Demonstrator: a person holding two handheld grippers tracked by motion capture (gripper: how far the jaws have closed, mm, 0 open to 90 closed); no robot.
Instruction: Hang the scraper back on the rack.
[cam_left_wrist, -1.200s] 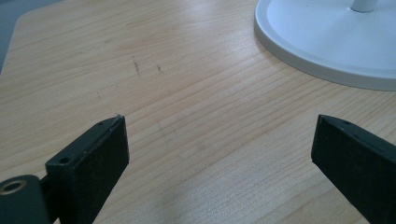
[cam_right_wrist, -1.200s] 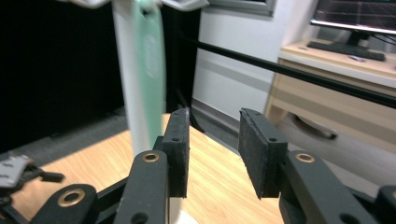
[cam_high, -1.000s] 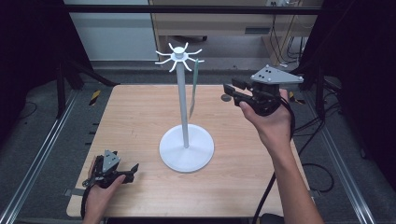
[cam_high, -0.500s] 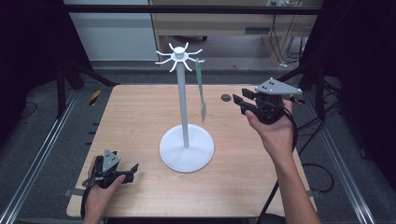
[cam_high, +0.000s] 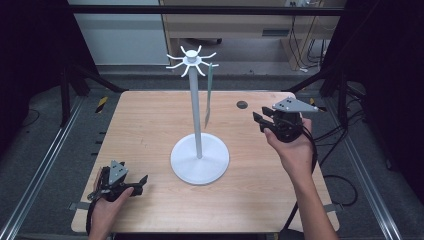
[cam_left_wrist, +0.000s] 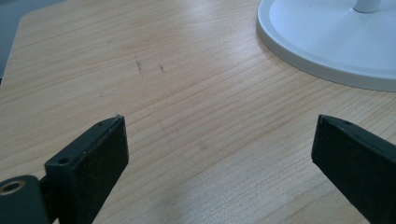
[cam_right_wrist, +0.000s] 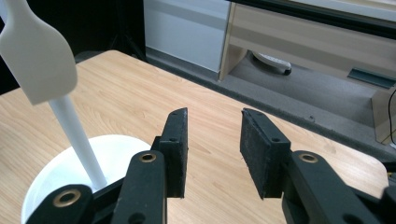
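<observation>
A white stand (cam_high: 198, 159) with a round base, a thin pole and a crown of hooks (cam_high: 191, 60) rises from the middle of the wooden table (cam_high: 145, 125). A pale spatula (cam_high: 208, 96) hangs from one hook on the right side. My right gripper (cam_high: 259, 122) is right of the stand, low over the table, and points at it. Its jaws are open with nothing between them. In the right gripper view (cam_right_wrist: 213, 116) the spatula's blade (cam_right_wrist: 37, 60) hangs at upper left. My left gripper (cam_high: 141, 182) rests near the front left corner, open wide over bare wood (cam_left_wrist: 219, 154).
A small dark round hole (cam_high: 242, 104) sits in the tabletop behind the right gripper. The stand's base (cam_left_wrist: 327, 42) lies ahead and right of the left jaws. Metal rails run along both sides of the table, and a cabinet stands beyond its far edge.
My right gripper has come down and toward the near side, away from the stand's hooks. The spatula stays hanging on its hook. The left gripper has not moved.
</observation>
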